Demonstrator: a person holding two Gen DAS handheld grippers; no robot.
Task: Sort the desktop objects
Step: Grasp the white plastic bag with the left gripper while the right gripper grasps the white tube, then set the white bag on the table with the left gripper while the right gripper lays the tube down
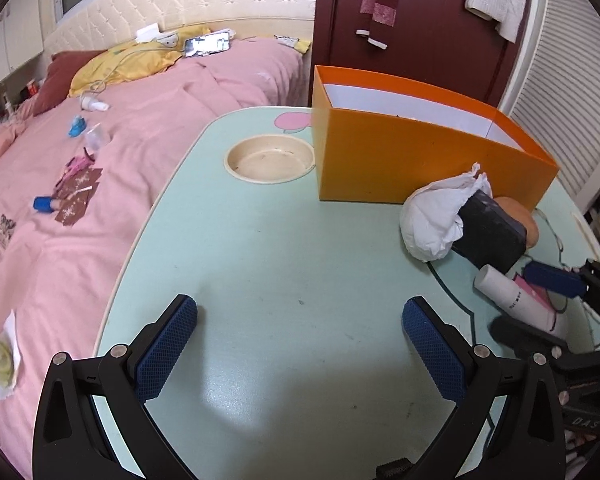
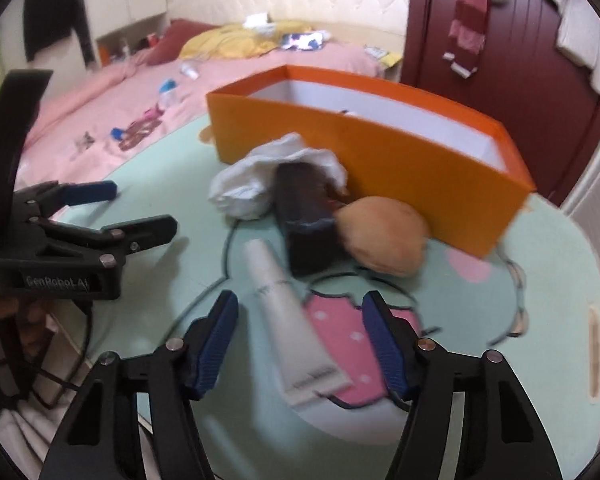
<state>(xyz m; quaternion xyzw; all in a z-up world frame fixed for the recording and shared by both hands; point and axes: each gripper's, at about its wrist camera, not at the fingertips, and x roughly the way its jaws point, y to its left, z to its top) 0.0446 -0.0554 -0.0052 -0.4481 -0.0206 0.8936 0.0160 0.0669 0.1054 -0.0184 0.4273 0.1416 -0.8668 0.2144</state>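
Right claw [image 2: 300, 344]: spread, straddling white plastic tube [image 2: 296, 328] on mint-green counter [image 1: 280, 240], pads not touching. Left claw [image 1: 300, 352]: spread, empty. Step: tube pickup. Next: pinch, lift, carry to orange cardboard box [image 2: 380, 160].

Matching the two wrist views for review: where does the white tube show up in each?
Left wrist: white tube at the right edge, lying beside the right claw.
Right wrist: bottom centre, lying between the open claw's fingers, untouched.
Shared landmark: the orange box behind it, with the dark block in between.
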